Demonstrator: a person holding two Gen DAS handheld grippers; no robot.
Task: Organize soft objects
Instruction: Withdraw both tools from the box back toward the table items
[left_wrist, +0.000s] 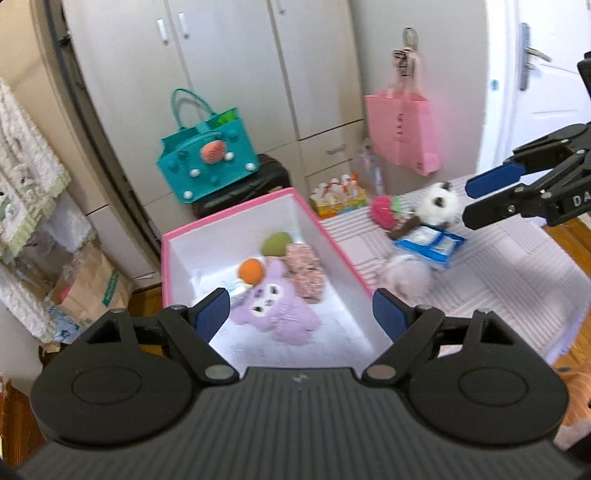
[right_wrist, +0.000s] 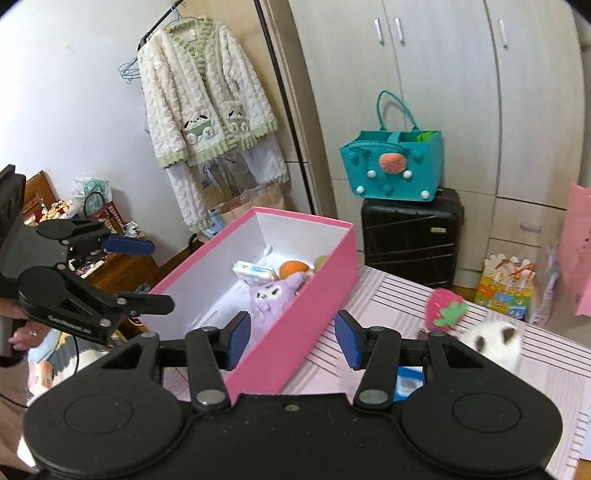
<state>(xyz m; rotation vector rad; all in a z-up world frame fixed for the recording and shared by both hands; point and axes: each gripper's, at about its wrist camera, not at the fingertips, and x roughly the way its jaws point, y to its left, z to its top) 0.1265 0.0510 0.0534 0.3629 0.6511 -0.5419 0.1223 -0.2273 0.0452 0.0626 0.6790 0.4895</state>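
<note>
A pink box (left_wrist: 325, 229) with a white inside stands on the striped table (left_wrist: 498, 280). In it lie a purple plush (left_wrist: 273, 310), an orange ball (left_wrist: 251, 271), a green ball (left_wrist: 275, 243) and a pink knitted piece (left_wrist: 304, 273). My left gripper (left_wrist: 300, 314) hovers open over the box's near end, holding nothing. To the right of the box, a white plush cat in a blue dress (left_wrist: 424, 236) and a pink strawberry (left_wrist: 384, 210) lie on the table. My right gripper (right_wrist: 293, 343) is open and empty above the box's near wall (right_wrist: 314, 295), left of the strawberry (right_wrist: 441, 308) and the cat (right_wrist: 495, 339).
A teal felt bag (right_wrist: 391, 166) sits on a black suitcase (right_wrist: 410, 236) by the wardrobe. A pink paper bag (left_wrist: 402, 129) hangs from a cabinet handle. A fluffy coat (right_wrist: 199, 99) hangs at the back left. A drinks carton (right_wrist: 504, 291) stands on the floor.
</note>
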